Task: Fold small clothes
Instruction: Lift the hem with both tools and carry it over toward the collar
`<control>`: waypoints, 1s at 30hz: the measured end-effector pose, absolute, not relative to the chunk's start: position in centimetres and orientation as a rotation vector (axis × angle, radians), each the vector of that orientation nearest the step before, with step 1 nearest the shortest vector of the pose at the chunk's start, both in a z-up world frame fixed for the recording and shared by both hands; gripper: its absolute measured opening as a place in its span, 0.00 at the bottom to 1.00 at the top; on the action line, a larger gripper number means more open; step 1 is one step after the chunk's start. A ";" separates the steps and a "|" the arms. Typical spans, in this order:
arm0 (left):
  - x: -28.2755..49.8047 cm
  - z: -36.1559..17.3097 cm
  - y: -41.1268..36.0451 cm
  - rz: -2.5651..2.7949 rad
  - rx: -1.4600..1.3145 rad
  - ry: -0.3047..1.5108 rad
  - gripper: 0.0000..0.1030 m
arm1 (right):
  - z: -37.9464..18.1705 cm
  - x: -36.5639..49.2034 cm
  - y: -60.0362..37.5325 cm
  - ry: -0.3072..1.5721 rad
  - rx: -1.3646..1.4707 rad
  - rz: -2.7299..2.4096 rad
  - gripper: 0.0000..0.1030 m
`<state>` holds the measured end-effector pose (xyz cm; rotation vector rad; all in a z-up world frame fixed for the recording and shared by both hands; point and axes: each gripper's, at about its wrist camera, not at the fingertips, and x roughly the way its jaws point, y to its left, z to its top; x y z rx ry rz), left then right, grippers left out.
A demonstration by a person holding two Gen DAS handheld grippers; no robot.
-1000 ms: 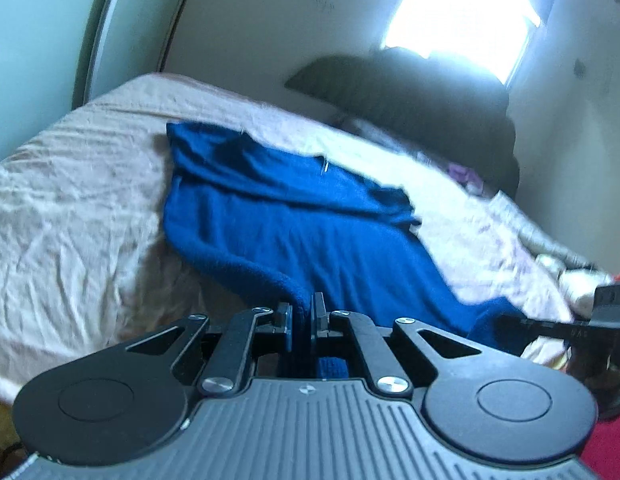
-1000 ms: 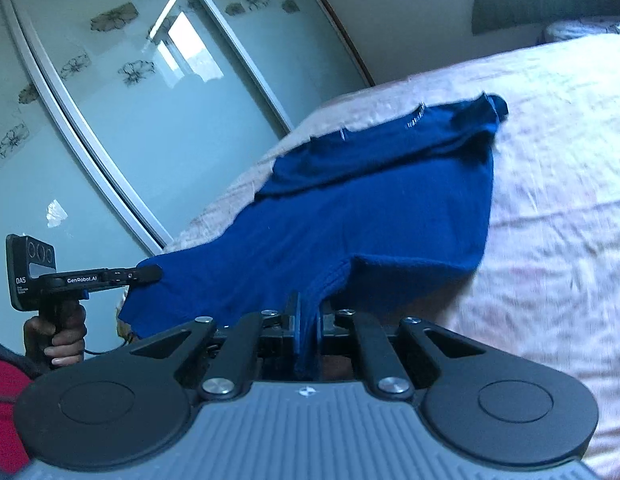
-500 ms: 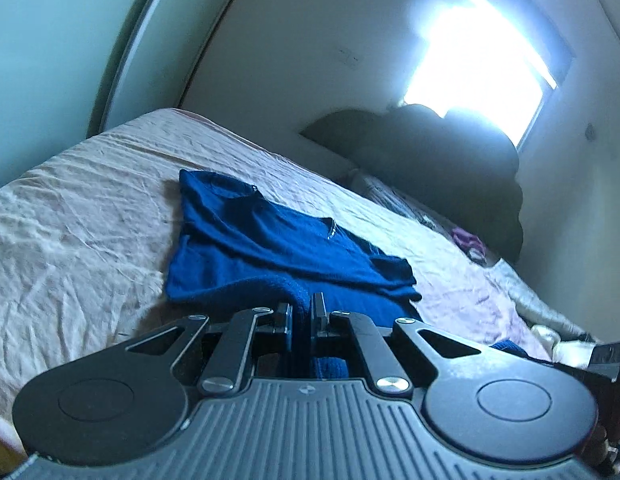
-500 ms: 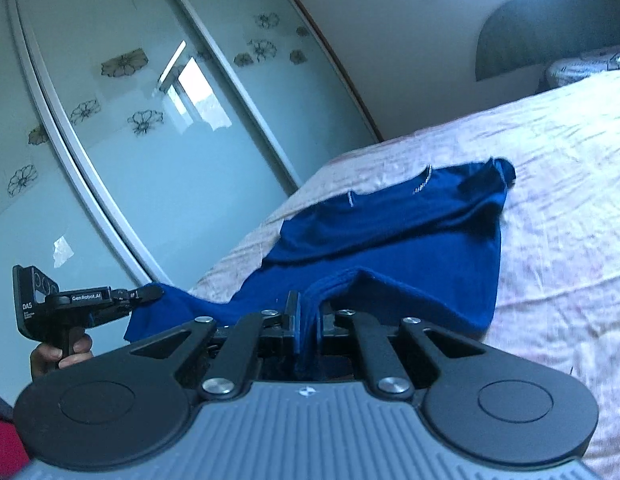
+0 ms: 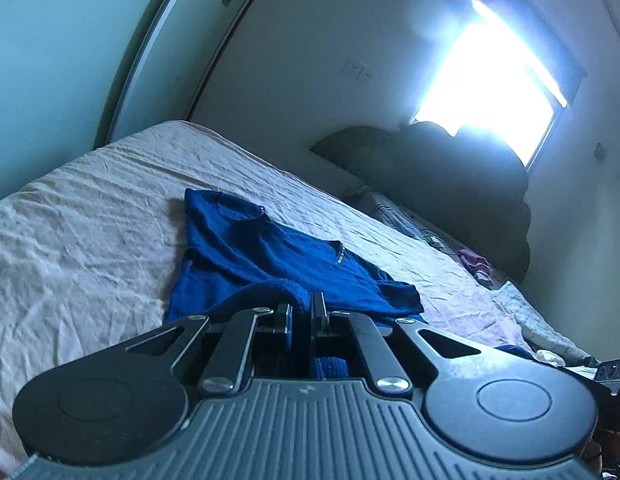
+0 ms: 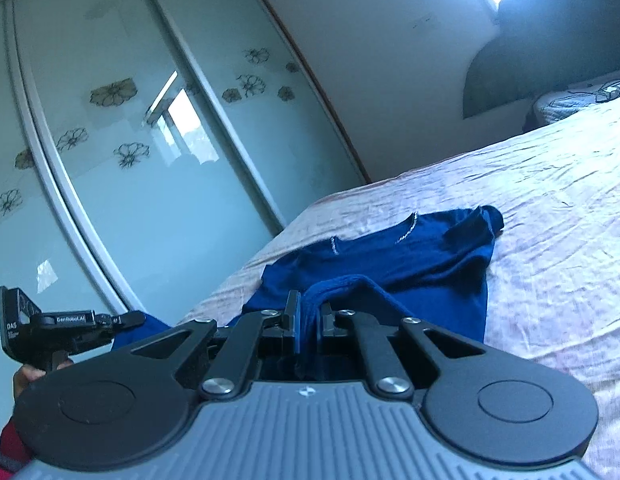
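Note:
A dark blue T-shirt (image 5: 270, 256) lies on the bed's pale pink sheet (image 5: 90, 240), collar end away from me. My left gripper (image 5: 301, 312) is shut on the shirt's near hem, which bunches up between the fingers. My right gripper (image 6: 308, 316) is shut on the other hem corner of the same shirt (image 6: 409, 256). The lifted hem arches over the shirt's body. The left gripper (image 6: 126, 319) also shows at the left of the right wrist view, holding blue cloth.
Frosted sliding wardrobe doors (image 6: 150, 160) with flower prints stand along the bed's side. A dark headboard (image 5: 449, 168) sits under a bright window (image 5: 497, 80). Pillows and small clothes (image 5: 475, 260) lie at the head end.
Both grippers have risen and moved toward the collar end, carrying the hem over the shirt. The visible flat part of the shirt has grown shorter.

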<state>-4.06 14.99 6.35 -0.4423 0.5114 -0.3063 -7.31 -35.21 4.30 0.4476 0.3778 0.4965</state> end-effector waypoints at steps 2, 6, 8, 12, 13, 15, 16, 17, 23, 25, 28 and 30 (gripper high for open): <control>-3.3 6.5 14.6 -0.277 -0.429 0.522 0.07 | 4.4 -6.9 -35.2 0.368 0.443 0.488 0.07; -2.0 6.9 13.7 -0.238 -0.398 0.531 0.07 | 4.7 -6.0 -35.0 0.348 0.422 0.474 0.07; -1.4 6.9 13.3 -0.223 -0.378 0.537 0.07 | 4.8 -5.5 -34.9 0.340 0.415 0.467 0.07; -0.2 6.9 12.4 -0.193 -0.336 0.553 0.07 | 4.7 -4.5 -34.6 0.333 0.397 0.447 0.07; 0.1 6.9 12.3 -0.190 -0.331 0.557 0.07 | 4.7 -4.3 -34.5 0.332 0.395 0.443 0.07; 0.6 6.8 12.1 -0.185 -0.321 0.565 0.07 | 4.5 -3.7 -34.6 0.334 0.400 0.437 0.07; 0.9 6.8 12.0 -0.181 -0.318 0.568 0.07 | 4.4 -3.4 -34.7 0.337 0.402 0.430 0.07; 1.2 6.8 11.9 -0.176 -0.314 0.572 0.07 | 4.2 -3.2 -34.8 0.338 0.404 0.422 0.07; 2.7 6.4 11.8 -0.153 -0.306 0.588 0.07 | 3.9 -1.8 -35.3 0.338 0.422 0.397 0.07; 3.0 6.4 11.8 -0.147 -0.311 0.587 0.07 | 3.9 -1.5 -35.3 0.336 0.421 0.394 0.07; 3.5 6.5 11.8 -0.140 -0.317 0.581 0.07 | 3.8 -0.9 -35.1 0.334 0.418 0.387 0.07; 3.9 6.6 11.9 -0.135 -0.321 0.575 0.07 | 3.8 -0.3 -35.1 0.334 0.422 0.383 0.07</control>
